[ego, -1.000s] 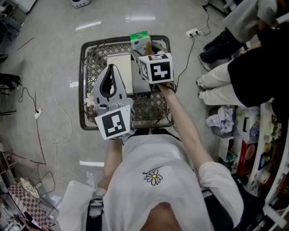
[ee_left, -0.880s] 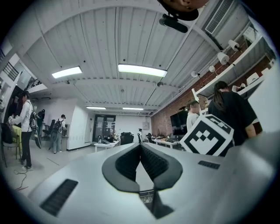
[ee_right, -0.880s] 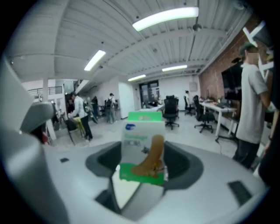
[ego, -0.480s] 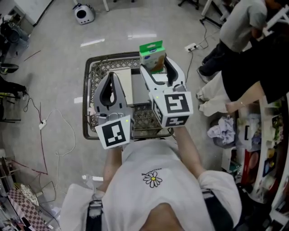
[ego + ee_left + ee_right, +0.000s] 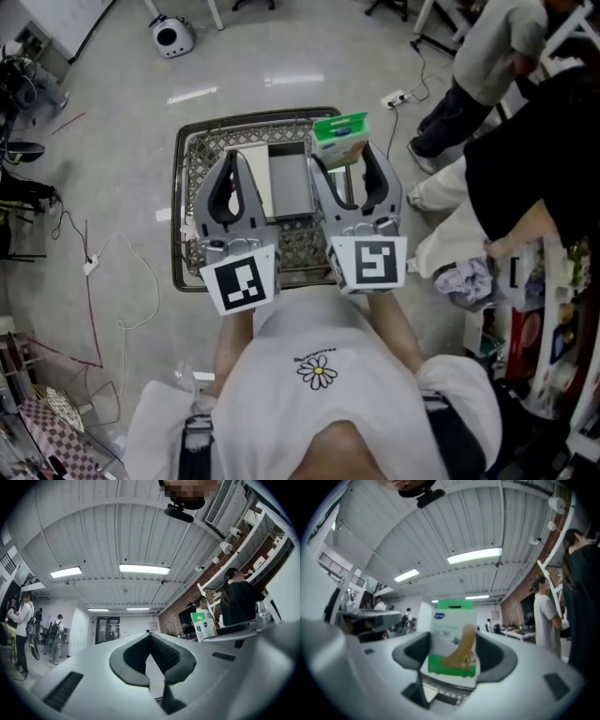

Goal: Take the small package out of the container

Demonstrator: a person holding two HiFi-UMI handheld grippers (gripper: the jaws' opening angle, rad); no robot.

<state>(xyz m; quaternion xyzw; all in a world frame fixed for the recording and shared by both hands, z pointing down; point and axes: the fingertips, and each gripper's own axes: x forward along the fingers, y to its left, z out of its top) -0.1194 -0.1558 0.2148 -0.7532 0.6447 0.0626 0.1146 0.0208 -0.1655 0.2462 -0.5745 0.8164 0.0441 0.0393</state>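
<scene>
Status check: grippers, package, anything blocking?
Left gripper shut, empty. Right gripper shut on small package, held up over the wire basket. Nothing blocking; white box and grey box lie in the basket.

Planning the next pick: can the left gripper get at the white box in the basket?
Probably yes. The left gripper hovers just above the white box, the basket is open-topped, and nothing lies on the box. Its jaws are together, so they must open first.
</scene>
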